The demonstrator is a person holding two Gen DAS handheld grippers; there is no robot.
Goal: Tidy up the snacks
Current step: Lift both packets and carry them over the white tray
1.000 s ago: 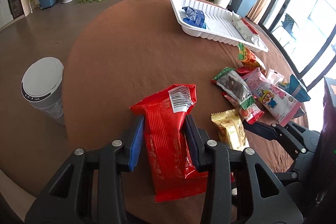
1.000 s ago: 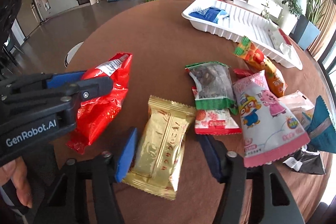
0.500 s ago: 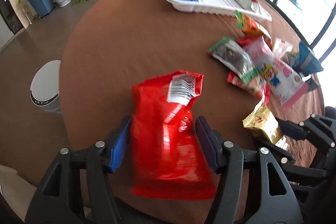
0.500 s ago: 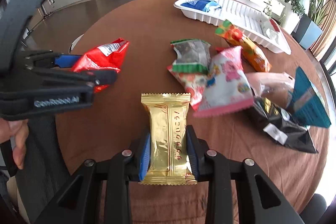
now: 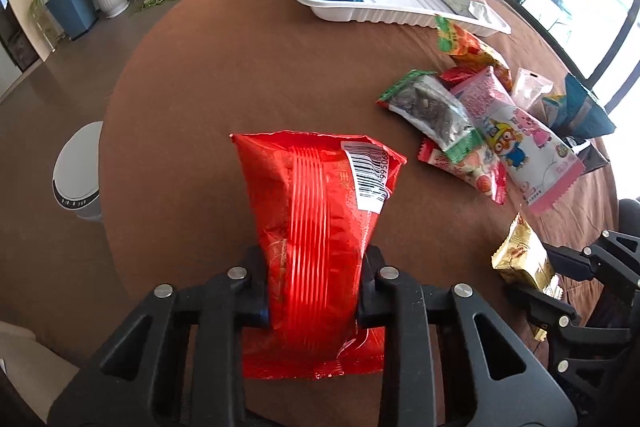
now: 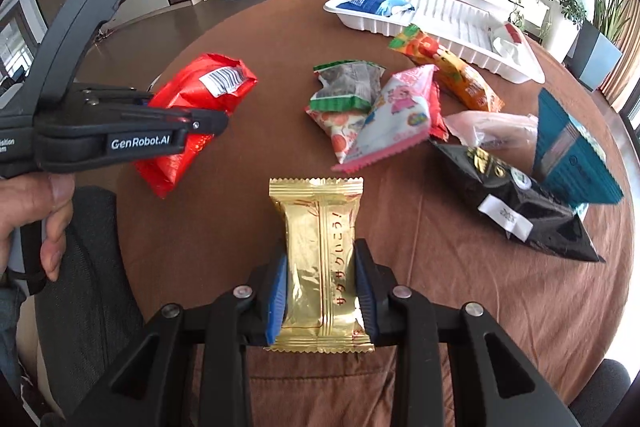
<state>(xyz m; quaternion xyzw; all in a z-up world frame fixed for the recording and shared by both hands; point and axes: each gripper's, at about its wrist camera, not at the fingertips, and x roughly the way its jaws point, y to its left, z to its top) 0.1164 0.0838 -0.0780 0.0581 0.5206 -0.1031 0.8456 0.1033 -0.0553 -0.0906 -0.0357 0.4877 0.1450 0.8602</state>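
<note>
Shifted since earlier: gold pack [image 6: 320, 259], formerly loose, now pinched by right gripper [image 6: 321, 291]; red bag [image 5: 320, 239] between closing left gripper [image 5: 314, 291] pads. Step: pickup. Next: carriage to tray [image 5: 400, 15].

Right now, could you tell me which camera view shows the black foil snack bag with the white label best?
The right wrist view: the black foil snack bag lies in full sight there on the brown round table, white label up, beside the teal packet. The left wrist view shows only a dark sliver of it behind the pink cartoon packet.
</note>
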